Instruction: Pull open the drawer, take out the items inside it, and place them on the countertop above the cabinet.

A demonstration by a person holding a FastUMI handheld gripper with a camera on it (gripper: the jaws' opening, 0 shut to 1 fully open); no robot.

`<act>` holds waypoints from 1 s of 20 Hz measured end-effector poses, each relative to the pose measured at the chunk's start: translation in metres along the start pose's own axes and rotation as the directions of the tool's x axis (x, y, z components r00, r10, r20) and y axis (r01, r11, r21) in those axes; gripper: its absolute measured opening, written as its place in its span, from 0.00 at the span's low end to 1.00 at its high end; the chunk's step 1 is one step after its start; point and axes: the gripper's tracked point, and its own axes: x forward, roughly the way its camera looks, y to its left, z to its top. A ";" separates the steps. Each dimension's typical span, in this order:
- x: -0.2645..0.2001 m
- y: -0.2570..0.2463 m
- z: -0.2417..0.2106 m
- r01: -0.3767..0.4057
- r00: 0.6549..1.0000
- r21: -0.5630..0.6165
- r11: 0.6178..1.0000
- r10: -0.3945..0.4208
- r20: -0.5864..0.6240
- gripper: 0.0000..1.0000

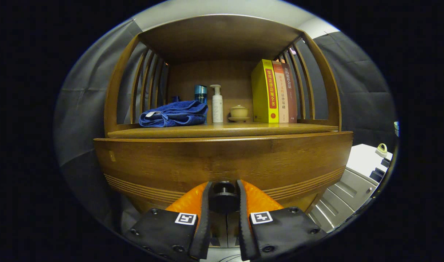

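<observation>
Gripper [224, 198] pinching dark round knob [224, 193], brown wooden drawer [222, 160] front with grooved lower edge

A staged home corner inside a recording booth: a wooden cabinet [222, 160] with a slatted shelf holds a folded blue towel [174, 114], a pump bottle [217, 104], a small lidded cup [239, 111] and upright books [274, 91], while dark cloth [356, 87] hangs as walls on both sides.
</observation>
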 end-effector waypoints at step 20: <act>-0.123 -0.005 -0.028 -0.004 0.998 -0.032 0.999 0.002 -0.056 0.40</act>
